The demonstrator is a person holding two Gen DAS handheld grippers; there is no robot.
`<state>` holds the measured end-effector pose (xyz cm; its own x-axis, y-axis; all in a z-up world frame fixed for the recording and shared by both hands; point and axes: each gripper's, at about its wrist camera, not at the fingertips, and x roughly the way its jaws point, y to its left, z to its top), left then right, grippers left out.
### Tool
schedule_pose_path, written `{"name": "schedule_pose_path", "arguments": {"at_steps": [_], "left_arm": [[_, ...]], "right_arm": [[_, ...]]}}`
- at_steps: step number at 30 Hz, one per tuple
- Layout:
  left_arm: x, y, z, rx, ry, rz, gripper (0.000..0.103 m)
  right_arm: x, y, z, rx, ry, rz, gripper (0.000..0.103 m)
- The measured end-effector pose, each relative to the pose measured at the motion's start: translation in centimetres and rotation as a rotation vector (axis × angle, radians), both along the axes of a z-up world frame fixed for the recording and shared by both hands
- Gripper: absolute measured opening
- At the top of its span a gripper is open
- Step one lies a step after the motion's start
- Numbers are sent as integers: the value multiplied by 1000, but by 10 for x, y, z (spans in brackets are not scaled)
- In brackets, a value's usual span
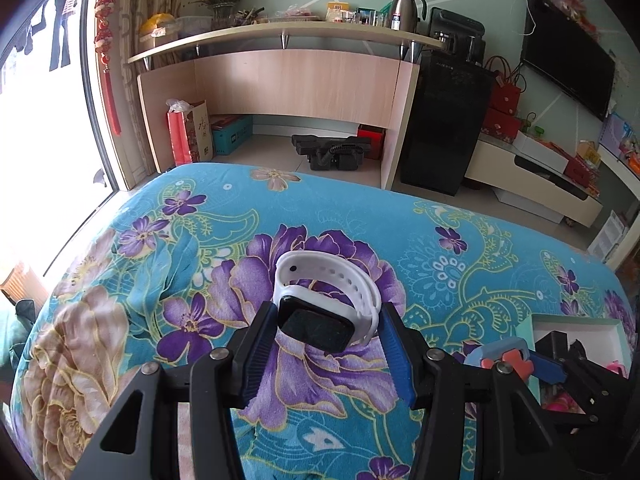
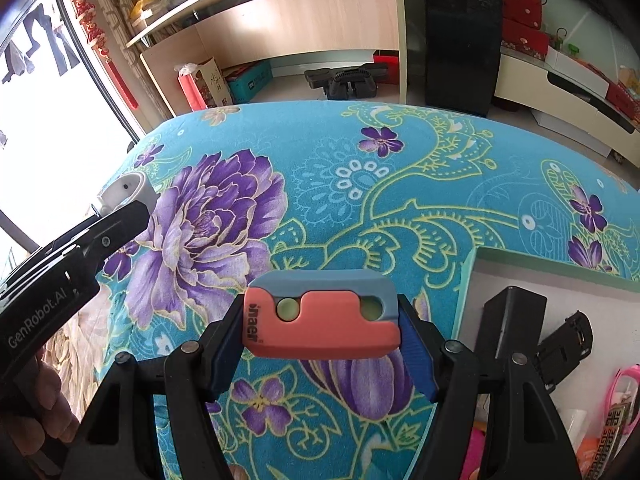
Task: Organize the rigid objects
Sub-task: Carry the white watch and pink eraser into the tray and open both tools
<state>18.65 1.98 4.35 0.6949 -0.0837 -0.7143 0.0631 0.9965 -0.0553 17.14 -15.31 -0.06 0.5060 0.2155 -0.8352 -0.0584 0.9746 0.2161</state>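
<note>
My left tool [image 1: 326, 334] pinches the white-strapped smartwatch [image 1: 320, 308] by its dark face, off the bed [image 1: 480, 240]; my right tool [image 2: 322, 322] clamps the coral-and-blue block [image 2: 322, 312] endwise — both carried clear, I judge, for the open box [image 2: 560, 280] at the bed's right edge.

You have a white watch [image 1: 320, 304] with a black face squeezed between your left fingers [image 1: 256, 352]. A pink and blue block [image 2: 324, 316] sits level between your right fingers [image 2: 416, 356].
</note>
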Motion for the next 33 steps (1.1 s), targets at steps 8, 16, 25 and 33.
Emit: {"name": "schedule_pose_path", "arguments": {"at_steps": [8, 16, 25, 33], "left_arm": [[-24, -3, 8, 16, -10, -11, 55], [-47, -16, 7, 23, 7, -35, 55], [-74, -45, 13, 34, -11, -113, 55], [-93, -66, 17, 54, -20, -163, 55]], "right_arm": [[-25, -1, 14, 12, -49, -48, 71], [-58, -11, 26, 4, -80, -96, 71], [-98, -36, 32, -1, -90, -181, 71], [-128, -70, 36, -5, -100, -268, 71]]}}
